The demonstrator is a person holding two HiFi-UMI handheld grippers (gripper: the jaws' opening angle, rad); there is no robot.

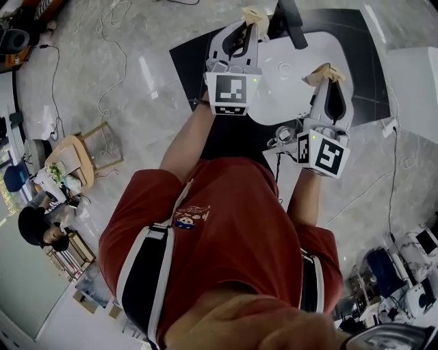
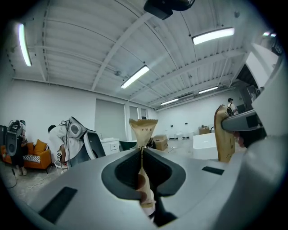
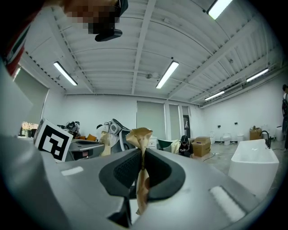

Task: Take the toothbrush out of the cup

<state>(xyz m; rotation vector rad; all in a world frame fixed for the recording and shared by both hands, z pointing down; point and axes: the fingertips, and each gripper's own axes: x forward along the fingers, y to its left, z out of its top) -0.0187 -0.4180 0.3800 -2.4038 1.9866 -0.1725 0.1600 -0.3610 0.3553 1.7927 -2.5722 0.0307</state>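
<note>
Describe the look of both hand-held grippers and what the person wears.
The left hand-held gripper and right hand-held gripper have light grey bodies, black jaw recesses and tan taped tips. Each carries a cube with black-and-white square markers. The person wears a red short-sleeved shirt.

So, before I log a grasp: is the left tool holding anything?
No, the left tool has its jaws closed together, with nothing between them.

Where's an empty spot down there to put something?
The white surface looks bare between the left gripper and right gripper. The grey floor left of it is open too, apart from cables. It is crowded by the chair.
</note>
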